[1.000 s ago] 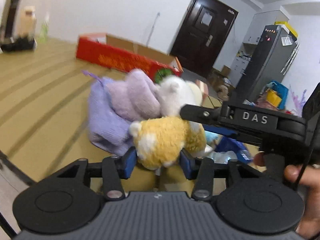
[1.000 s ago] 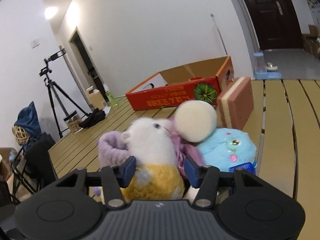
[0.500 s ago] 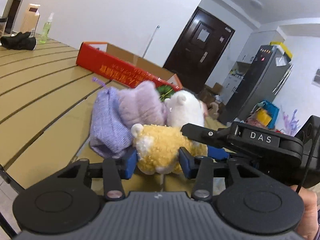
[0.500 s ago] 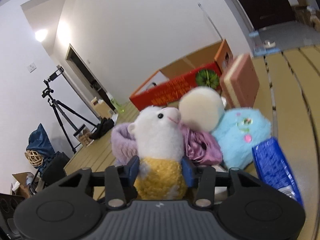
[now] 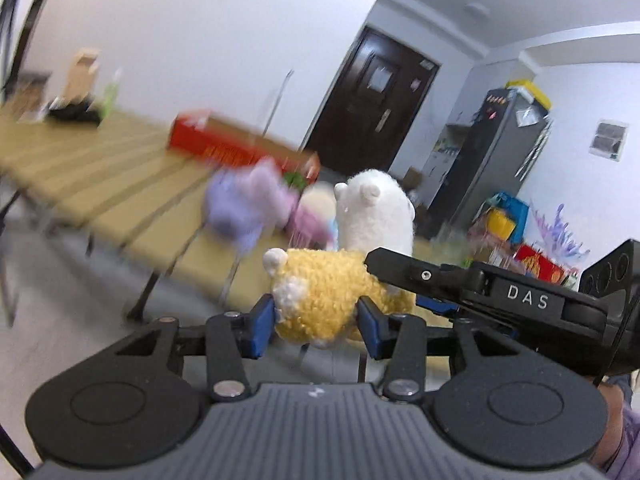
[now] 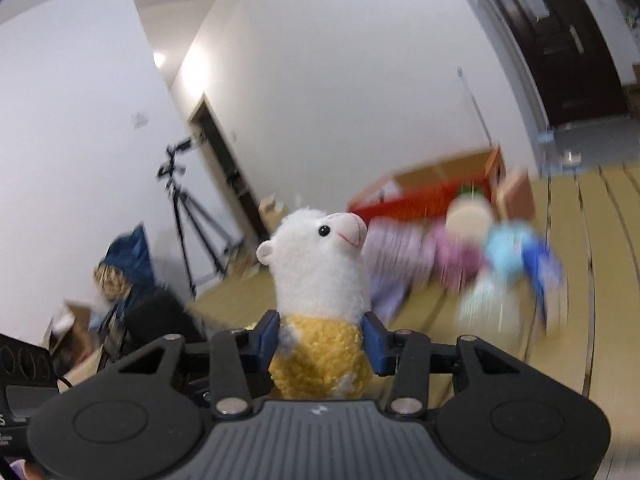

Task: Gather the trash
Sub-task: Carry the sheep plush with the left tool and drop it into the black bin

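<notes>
A plush alpaca with a white head and yellow body (image 5: 324,300) is held between both grippers, lifted off the slatted wooden table (image 5: 120,184). My left gripper (image 5: 316,320) is shut on its yellow rear end. My right gripper (image 6: 320,338) is shut on the yellow body (image 6: 320,356), below the white head. The right gripper also shows in the left wrist view (image 5: 480,292), reaching in from the right. A pile of other soft toys (image 6: 460,252) and a blue packet (image 6: 540,268) lie blurred on the table behind.
A red cardboard box (image 5: 224,144) stands open at the table's far side. A tripod (image 6: 184,216) and bags (image 6: 128,264) stand on the floor at the left. A dark fridge (image 5: 496,156) and a dark door (image 5: 372,108) are behind the table.
Both grippers have lifted the alpaca up and pulled it back from the toy pile, past the table's near edge. The pile stays on the table.
</notes>
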A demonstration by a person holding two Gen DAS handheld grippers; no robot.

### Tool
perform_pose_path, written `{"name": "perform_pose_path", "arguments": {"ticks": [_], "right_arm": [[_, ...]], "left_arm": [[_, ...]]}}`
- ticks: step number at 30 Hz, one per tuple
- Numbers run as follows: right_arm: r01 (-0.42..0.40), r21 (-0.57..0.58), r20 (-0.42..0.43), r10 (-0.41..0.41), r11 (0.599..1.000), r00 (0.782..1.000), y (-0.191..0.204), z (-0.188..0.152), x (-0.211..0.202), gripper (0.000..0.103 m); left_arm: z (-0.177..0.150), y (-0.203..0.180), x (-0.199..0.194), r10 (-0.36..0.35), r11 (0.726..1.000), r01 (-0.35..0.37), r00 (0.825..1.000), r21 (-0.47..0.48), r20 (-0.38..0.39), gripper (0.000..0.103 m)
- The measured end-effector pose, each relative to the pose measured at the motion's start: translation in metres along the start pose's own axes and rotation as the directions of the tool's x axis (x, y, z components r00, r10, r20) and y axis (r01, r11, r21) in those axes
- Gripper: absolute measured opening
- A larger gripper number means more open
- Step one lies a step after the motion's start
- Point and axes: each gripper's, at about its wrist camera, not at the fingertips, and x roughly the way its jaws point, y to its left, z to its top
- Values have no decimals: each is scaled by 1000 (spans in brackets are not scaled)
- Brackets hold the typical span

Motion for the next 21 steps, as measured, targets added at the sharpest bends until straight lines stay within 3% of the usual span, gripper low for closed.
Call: {"name": "perform_pose_path", "arguments": {"ticks": [4, 8, 16, 21], "right_arm": [[41, 82, -113, -32, 996, 993, 4, -57, -14, 44], [117, 233, -250, -57, 965, 967, -19, -85, -5, 44], [224, 310, -383, -95, 924, 919, -54, -106, 40, 44], [279, 290, -444, -130, 915, 886, -71, -104, 76, 45]], "left_arm": [[-52, 14, -23, 13, 996, -21, 995, -87, -98, 45], [-77, 18, -11, 40, 995, -61, 974, -85, -222, 45], [-82, 52, 48, 59, 986, -115, 922, -125, -383, 45], [-80, 63, 92, 93, 989, -135, 889, -64, -448, 46]]}}
